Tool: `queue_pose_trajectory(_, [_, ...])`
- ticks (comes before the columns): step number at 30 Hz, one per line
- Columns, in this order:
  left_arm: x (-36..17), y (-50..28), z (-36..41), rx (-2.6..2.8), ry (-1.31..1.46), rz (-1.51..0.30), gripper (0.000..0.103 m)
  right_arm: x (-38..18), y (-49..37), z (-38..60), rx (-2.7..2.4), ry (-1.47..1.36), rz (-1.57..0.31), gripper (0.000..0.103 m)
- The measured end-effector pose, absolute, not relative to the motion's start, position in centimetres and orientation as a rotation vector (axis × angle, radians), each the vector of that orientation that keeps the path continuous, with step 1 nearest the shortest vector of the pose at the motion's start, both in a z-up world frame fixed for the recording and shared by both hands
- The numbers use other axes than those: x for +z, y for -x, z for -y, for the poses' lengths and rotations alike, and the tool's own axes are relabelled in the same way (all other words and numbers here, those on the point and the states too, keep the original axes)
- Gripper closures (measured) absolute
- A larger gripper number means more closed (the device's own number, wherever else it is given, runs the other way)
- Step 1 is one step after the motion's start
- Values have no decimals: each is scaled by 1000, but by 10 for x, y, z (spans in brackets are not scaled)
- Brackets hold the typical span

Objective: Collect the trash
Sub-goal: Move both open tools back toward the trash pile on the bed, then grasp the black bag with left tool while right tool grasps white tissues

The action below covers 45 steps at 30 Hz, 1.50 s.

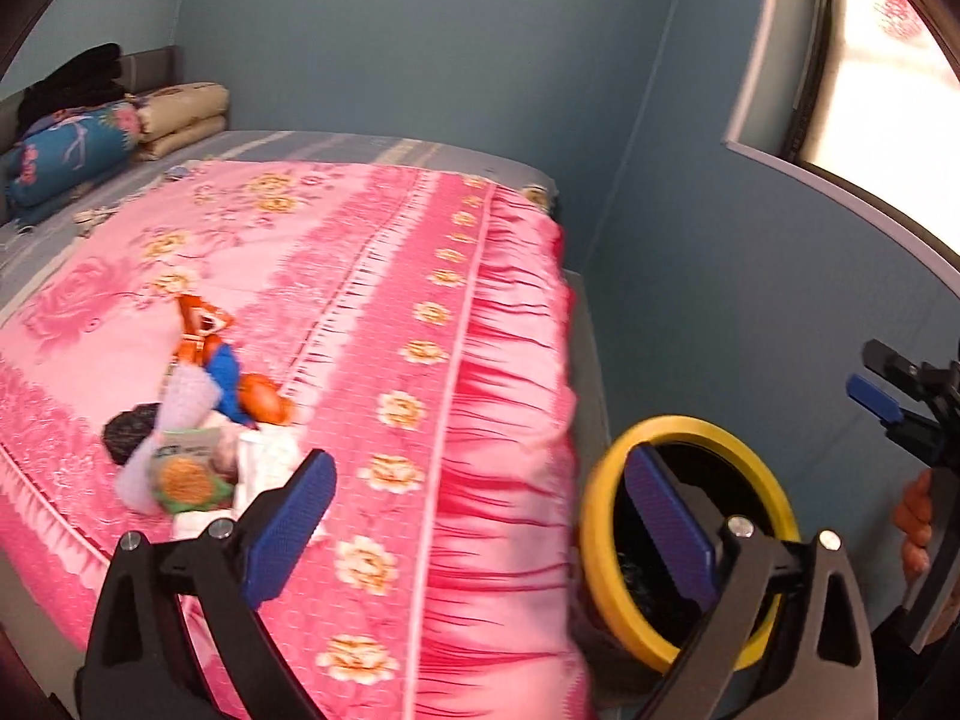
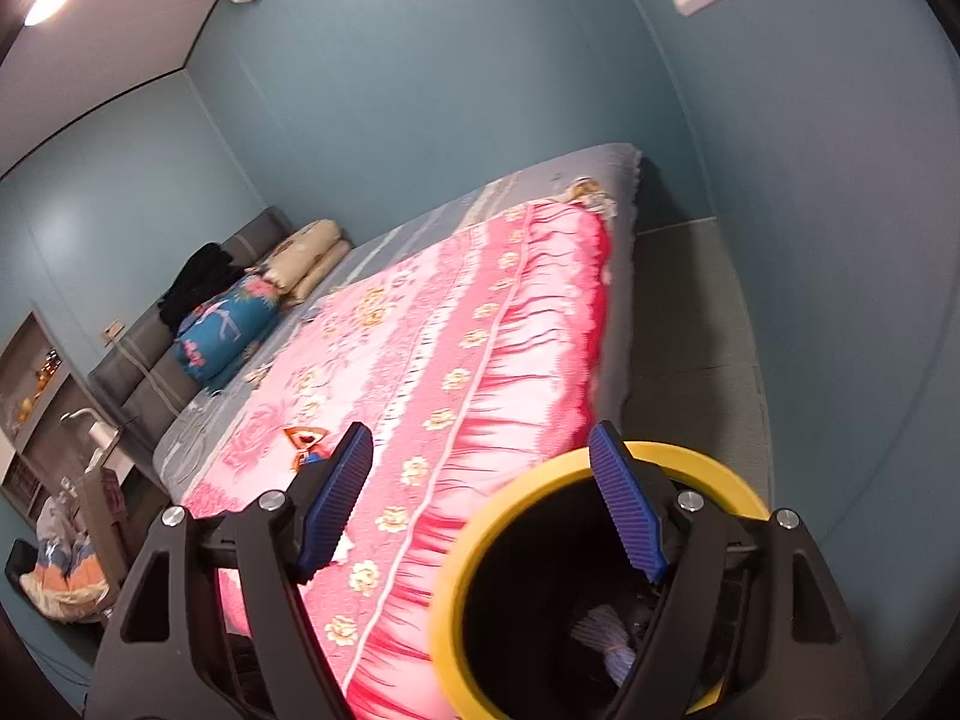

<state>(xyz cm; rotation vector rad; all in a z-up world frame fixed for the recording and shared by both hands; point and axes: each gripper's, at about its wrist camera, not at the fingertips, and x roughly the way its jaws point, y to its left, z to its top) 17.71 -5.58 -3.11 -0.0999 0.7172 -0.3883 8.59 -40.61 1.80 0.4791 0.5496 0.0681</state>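
Left claw [image 1: 474,516]: I see both jaws spread wide with nothing between them, aimed over the bed edge.
Right claw [image 2: 480,504]: I see it open and empty, above the bin.
Bin [image 2: 462,546]: yellow-rimmed, on the floor just beside the bed; a pale purple scrap [image 2: 606,639] lies inside.
Done: I judge at least one piece is binned.
Left: a pile of wrappers [image 1: 192,432] lies on the pink blanket [image 1: 420,300], near the left claw.
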Motion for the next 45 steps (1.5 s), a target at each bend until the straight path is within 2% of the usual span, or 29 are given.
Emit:
queue_pose_trajectory(16, [-43,-208,-63,-193,174,-701,10,14,-164,298,241,-354,-657,31])
queue_pose_trajectory(45, [-142,-288,-201,17,270,-868,10,-114,-291,100,480,-180,-1038,32])
